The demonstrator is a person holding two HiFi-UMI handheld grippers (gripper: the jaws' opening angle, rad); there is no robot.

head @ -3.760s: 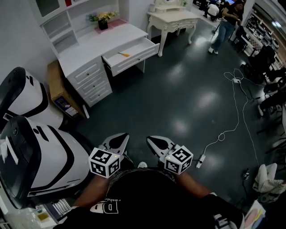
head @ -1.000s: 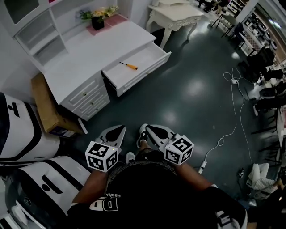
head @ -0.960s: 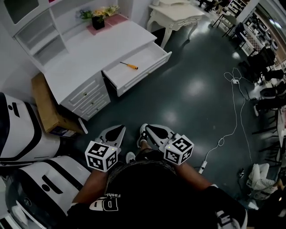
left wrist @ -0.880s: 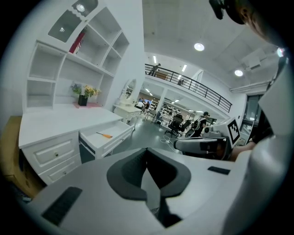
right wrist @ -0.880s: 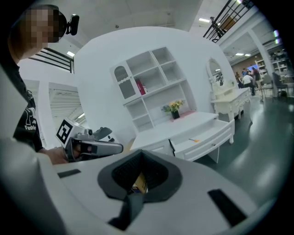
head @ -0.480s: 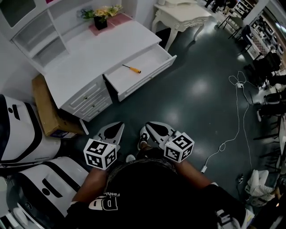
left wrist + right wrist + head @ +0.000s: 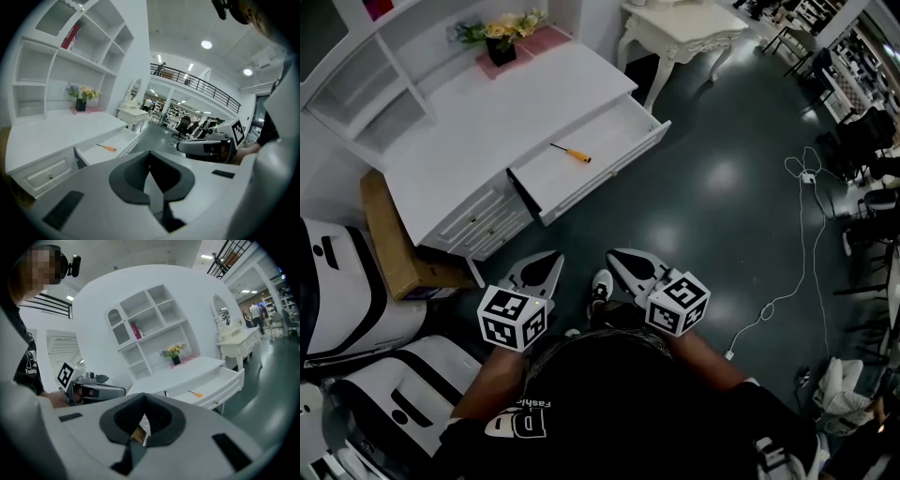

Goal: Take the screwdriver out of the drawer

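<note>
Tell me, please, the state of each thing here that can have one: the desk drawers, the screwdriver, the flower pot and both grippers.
Wide white desk drawer, pulled open.
Orange-handled screwdriver, lying flat inside that drawer.
Three small white side drawers, shut.
Black pot of flowers, standing upright.
Left gripper, jaws together, nothing held.
Right gripper, jaws together, nothing held.

Black short-sleeved T-shirt (image 7: 609, 403), white lettering (image 7: 520, 427) | white sneaker (image 7: 601, 282) | white-shelled left gripper (image 7: 556, 256), right gripper (image 7: 614, 254) | black-and-white square-marker cubes (image 7: 512, 318) on both
</note>
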